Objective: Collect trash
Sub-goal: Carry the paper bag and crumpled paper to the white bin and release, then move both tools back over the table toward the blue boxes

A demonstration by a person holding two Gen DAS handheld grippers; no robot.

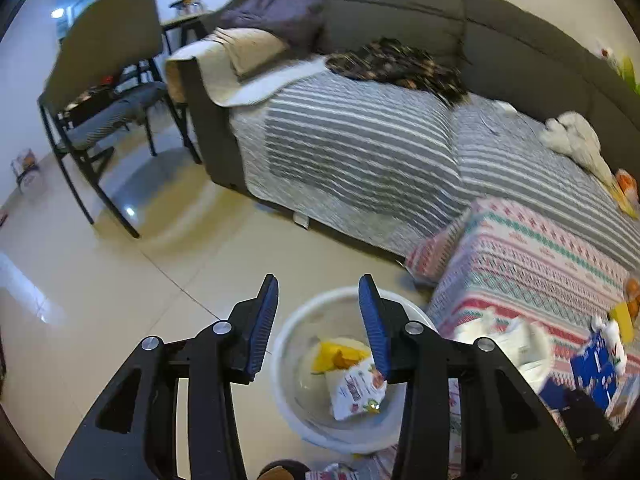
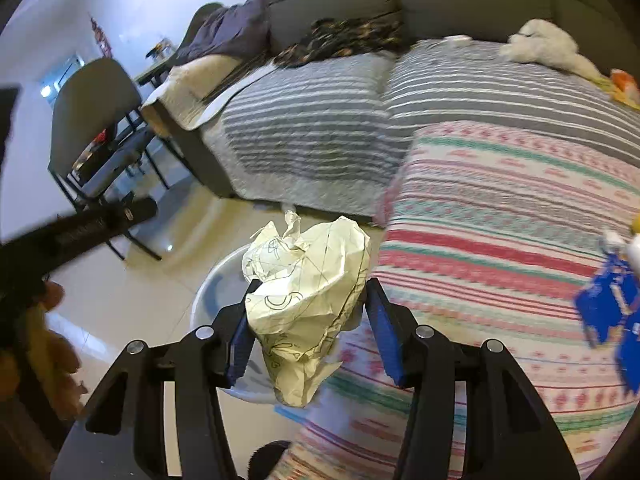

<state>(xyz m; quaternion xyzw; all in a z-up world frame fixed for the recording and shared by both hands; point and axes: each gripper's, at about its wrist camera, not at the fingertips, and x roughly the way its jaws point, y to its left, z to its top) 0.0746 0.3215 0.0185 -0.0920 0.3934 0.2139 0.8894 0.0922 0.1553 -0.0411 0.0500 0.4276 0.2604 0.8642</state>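
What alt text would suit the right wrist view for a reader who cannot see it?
The right gripper holds a crumpled cream paper ball above a white bin on the tiled floor. A patterned cloth-covered surface lies to the right, and a grey sofa with a striped cover stands behind.

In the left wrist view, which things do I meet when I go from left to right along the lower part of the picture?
Bare cream tiled floor → open left gripper above the white round plastic bin holding wrappers → patterned pink and green cloth → blue carton.
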